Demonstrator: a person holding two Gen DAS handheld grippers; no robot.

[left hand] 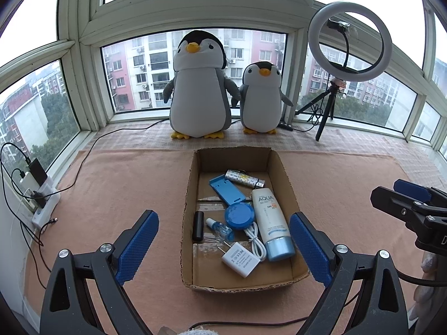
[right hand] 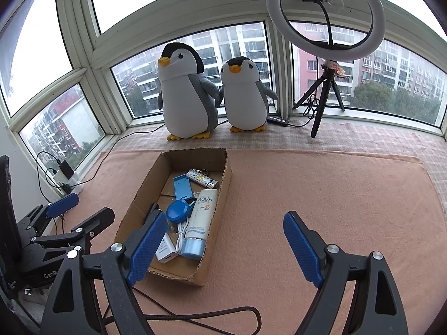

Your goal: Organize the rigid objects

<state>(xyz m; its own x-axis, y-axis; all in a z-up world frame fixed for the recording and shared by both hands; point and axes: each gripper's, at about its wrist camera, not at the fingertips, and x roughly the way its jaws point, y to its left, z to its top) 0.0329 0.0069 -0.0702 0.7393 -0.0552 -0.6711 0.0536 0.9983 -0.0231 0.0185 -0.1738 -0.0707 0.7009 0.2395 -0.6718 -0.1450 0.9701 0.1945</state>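
Note:
An open cardboard box (left hand: 286, 176) (right hand: 223, 178) lies on the pink mat. Inside lie a white AQUA sunscreen tube (left hand: 272, 220) (right hand: 201, 217), a round blue case (left hand: 239, 215) (right hand: 178, 210), a blue stand (left hand: 226, 189) (right hand: 181, 187), a patterned lighter (left hand: 244, 178) (right hand: 201, 178), a black cylinder (left hand: 198, 226), a small blue bottle (left hand: 220, 229), and a white charger (left hand: 240, 259) (right hand: 166, 249) with its cable (left hand: 255, 240). My left gripper (left hand: 223, 248) stands open above the box's near end. My right gripper (right hand: 222, 248) is open, right of the box, nothing between its fingers.
Two plush penguins (left hand: 199, 89) (left hand: 261, 97) stand at the window. A ring light on a tripod (left hand: 349, 42) (right hand: 325, 19) is at the back right. Chargers and cords (left hand: 36, 184) lie at the left edge. A black cable (right hand: 195, 315) runs along the mat's near side.

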